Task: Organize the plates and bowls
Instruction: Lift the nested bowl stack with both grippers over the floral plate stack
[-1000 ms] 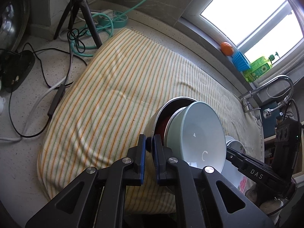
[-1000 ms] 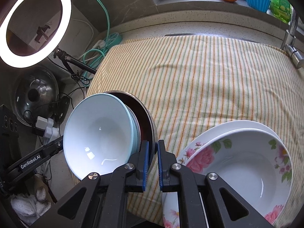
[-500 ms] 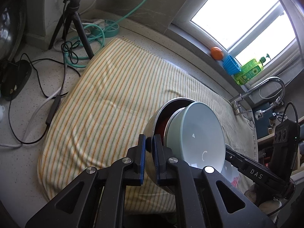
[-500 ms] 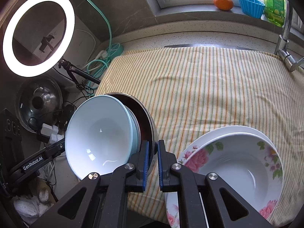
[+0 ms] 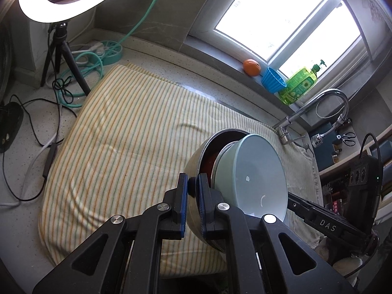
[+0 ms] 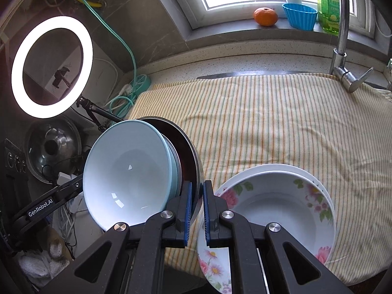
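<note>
So right now I've got both claws pinched nearly shut on opposite sides of the metal bowl (image 5: 196, 169) rim, left gripper (image 5: 193, 205) on one edge, right gripper (image 6: 196, 208) on the other. The light blue bowl (image 6: 127, 174) is nested inside it, and the pair hangs tilted above the striped towel (image 5: 117, 142). Looks like I'm mid-carry. The floral bowl (image 6: 276, 208) sits on its floral plate (image 6: 213, 267) just beside the right claw. Next I'd guess level the stack and set it down, probably near the floral pair, without letting the blue one slide out.
</note>
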{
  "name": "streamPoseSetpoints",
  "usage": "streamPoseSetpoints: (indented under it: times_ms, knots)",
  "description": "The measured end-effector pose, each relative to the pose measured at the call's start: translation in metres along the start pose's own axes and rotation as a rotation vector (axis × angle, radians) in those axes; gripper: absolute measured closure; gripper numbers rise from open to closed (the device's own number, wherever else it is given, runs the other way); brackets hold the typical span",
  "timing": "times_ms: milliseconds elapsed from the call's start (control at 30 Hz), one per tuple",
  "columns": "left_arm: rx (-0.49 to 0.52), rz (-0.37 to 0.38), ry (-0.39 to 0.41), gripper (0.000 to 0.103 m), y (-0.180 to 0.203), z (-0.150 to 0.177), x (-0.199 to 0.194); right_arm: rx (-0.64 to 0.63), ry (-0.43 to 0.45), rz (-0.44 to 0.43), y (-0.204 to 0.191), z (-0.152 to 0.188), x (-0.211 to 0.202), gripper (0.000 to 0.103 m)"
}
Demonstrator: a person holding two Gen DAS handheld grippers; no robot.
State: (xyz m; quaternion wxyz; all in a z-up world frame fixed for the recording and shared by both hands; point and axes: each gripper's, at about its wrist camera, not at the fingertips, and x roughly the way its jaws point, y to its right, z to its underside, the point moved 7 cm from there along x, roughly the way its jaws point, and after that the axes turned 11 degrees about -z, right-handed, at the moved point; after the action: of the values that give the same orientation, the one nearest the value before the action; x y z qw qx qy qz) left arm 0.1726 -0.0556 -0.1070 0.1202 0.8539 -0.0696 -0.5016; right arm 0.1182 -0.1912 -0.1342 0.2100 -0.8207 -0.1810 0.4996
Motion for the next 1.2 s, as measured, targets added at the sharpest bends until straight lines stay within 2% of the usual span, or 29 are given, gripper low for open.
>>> streamPoseSetpoints:
  times_ms: [700, 1200]
  knots:
    - [0.177, 0.114, -0.095, 0.096, 0.093, 0.033, 0.021, 0.136, 0.087, 0.126, 0.074, 0.032, -0.072, 0.095]
    - [0.213, 0.107, -0.159, 0.096, 0.111, 0.056, 0.036, 0.184, 0.076, 0.154, 0.100, 0.047, -0.079, 0.095]
